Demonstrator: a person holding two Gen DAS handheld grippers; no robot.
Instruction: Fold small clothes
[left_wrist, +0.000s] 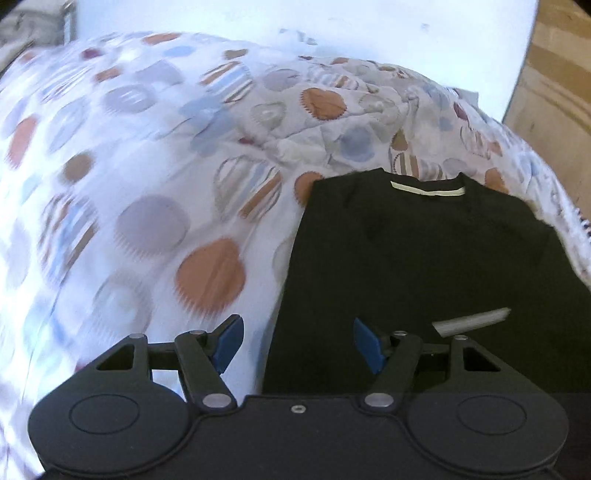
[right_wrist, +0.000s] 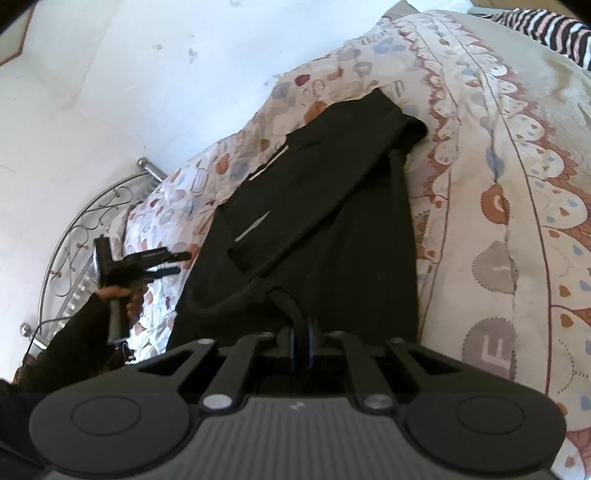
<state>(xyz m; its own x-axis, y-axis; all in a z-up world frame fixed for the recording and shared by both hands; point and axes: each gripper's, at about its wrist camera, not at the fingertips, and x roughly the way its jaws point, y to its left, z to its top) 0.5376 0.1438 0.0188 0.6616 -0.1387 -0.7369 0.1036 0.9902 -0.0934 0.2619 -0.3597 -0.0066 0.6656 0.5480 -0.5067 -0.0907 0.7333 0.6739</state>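
A black shirt (left_wrist: 424, 266) lies on a patterned bedspread (left_wrist: 122, 155), its collar with a pale label away from me. My left gripper (left_wrist: 298, 343) is open and empty, hovering over the shirt's left edge near the hem. In the right wrist view the shirt (right_wrist: 332, 221) has one side folded over. My right gripper (right_wrist: 303, 341) is shut on a bunched edge of the black fabric and lifts it. The left gripper (right_wrist: 177, 264) shows there too, open, left of the shirt, held by a hand.
The bedspread (right_wrist: 517, 184) covers the bed, rumpled beyond the collar. A metal bed frame (right_wrist: 85, 206) stands at the left against a white wall (right_wrist: 110, 74). A striped cloth (right_wrist: 546, 33) lies at the far right. Wooden floor (left_wrist: 554, 92) lies right of the bed.
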